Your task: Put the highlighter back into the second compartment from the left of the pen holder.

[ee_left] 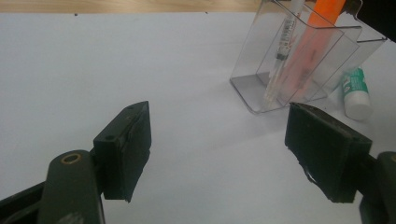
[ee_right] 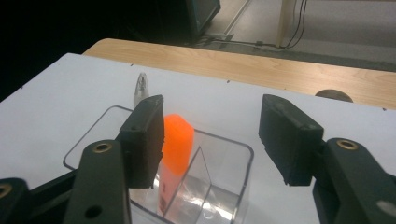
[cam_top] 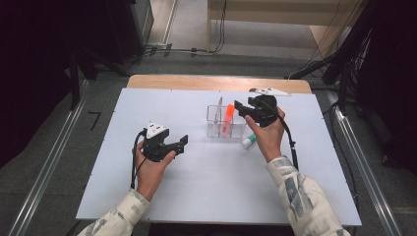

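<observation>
A clear plastic organizer [cam_top: 226, 123] with inner dividers stands right of centre on the white table [cam_top: 147, 196]; an orange marker [cam_top: 228, 114] and a slim clear pen [ee_left: 280, 56] lean upright in it. A white tube with a green label [ee_left: 357, 93] lies flat just beside the organizer. The right gripper [ee_right: 212, 135] hovers above the organizer, jaws apart and empty, while the left gripper [cam_top: 183, 142] is held low over bare table, jaws likewise wide apart.

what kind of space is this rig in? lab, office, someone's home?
Most likely a lab or data-collection room. A white board covers a wooden table, cables run across the grey floor behind it, and dark stands flank it. On the board stand only a clear organizer and a small tube.
</observation>
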`<state>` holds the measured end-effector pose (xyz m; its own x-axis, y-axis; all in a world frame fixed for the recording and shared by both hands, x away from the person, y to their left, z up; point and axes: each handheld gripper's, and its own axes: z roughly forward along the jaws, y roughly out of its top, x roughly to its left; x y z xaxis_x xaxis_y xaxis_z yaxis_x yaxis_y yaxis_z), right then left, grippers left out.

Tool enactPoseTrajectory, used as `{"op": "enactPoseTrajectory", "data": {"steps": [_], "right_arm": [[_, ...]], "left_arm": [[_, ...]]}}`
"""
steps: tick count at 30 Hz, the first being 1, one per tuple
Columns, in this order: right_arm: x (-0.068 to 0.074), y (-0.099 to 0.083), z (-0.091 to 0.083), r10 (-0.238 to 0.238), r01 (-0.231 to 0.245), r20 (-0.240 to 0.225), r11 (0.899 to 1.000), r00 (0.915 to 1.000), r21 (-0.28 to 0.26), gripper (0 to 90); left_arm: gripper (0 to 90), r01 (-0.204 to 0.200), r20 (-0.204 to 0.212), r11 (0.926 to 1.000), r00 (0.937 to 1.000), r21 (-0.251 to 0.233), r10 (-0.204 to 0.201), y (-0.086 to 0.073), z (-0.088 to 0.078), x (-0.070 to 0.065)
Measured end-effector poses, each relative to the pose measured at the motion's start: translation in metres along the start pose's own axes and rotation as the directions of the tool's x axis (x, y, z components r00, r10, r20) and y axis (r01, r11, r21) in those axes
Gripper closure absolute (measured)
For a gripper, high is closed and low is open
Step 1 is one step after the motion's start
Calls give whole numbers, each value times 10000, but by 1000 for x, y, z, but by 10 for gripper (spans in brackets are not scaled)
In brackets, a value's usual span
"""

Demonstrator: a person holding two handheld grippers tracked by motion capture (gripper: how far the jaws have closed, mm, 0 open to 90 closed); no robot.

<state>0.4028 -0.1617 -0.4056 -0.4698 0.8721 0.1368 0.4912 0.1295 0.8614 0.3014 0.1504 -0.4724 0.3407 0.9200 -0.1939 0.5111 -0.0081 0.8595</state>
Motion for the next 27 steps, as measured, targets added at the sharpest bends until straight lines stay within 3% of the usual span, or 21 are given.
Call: {"op": "enactPoseTrajectory", "data": {"steps": [10, 27], "right_arm": [[-9, -18, -18, 3, -3, 26, 10000, 10000, 27, 331], [-43, -51, -39, 391, -410, 494, 9984, 9980, 384, 319]], "left_arm": [[224, -141, -92, 9999, 9999, 26, 141, -1, 1, -2], [224, -301, -148, 9995, 9994, 102, 303, -1, 4, -6]]}}
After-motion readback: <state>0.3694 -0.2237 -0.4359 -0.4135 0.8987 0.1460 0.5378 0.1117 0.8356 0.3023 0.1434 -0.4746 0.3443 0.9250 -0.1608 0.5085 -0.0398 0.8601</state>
